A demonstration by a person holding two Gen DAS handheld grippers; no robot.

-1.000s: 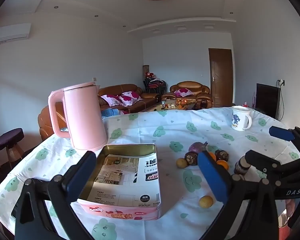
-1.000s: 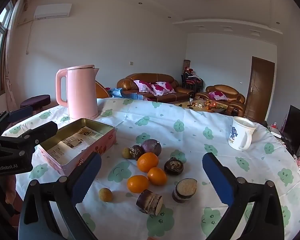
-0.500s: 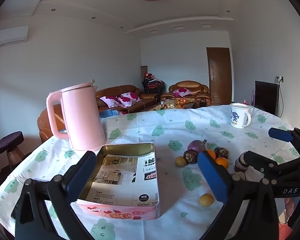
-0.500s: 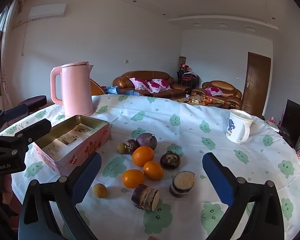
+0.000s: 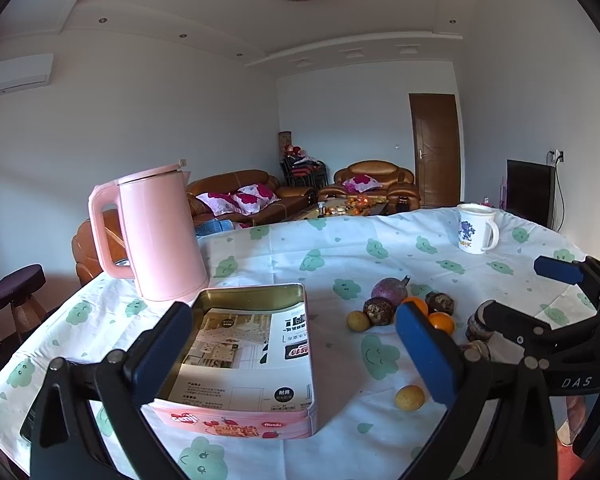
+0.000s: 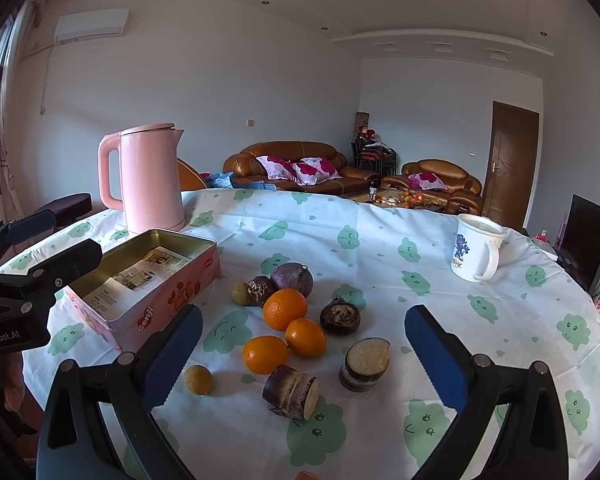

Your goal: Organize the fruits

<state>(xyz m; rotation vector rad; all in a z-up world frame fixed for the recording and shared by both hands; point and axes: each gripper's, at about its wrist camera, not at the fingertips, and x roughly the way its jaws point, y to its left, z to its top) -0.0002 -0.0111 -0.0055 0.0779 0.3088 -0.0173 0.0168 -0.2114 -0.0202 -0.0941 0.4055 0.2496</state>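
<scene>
Fruit lies in a cluster on the tablecloth: three oranges [image 6: 285, 308], a purple round fruit [image 6: 292, 279], two dark rough fruits [image 6: 340, 317], two small yellow fruits [image 6: 198, 379] and two cut sugarcane pieces [image 6: 292, 391]. An open pink tin [image 6: 140, 280] lined with printed paper stands to their left, also the tin [image 5: 240, 356] in the left wrist view. My right gripper [image 6: 300, 356] hovers open just before the fruit, holding nothing. My left gripper [image 5: 292, 352] hangs open over the tin's near right corner, with nothing between its fingers. The right gripper [image 5: 556, 292] shows at the right edge there.
A pink kettle [image 6: 148, 178] stands behind the tin. A white mug [image 6: 474, 254] sits at the far right of the round table [image 6: 380, 220]. Sofas, a door and a television fill the room beyond. A purple stool [image 5: 16, 284] stands left of the table.
Both grippers have dropped a little and eased forward toward the table; the fruit and tin look slightly nearer. Nothing on the table has moved.
</scene>
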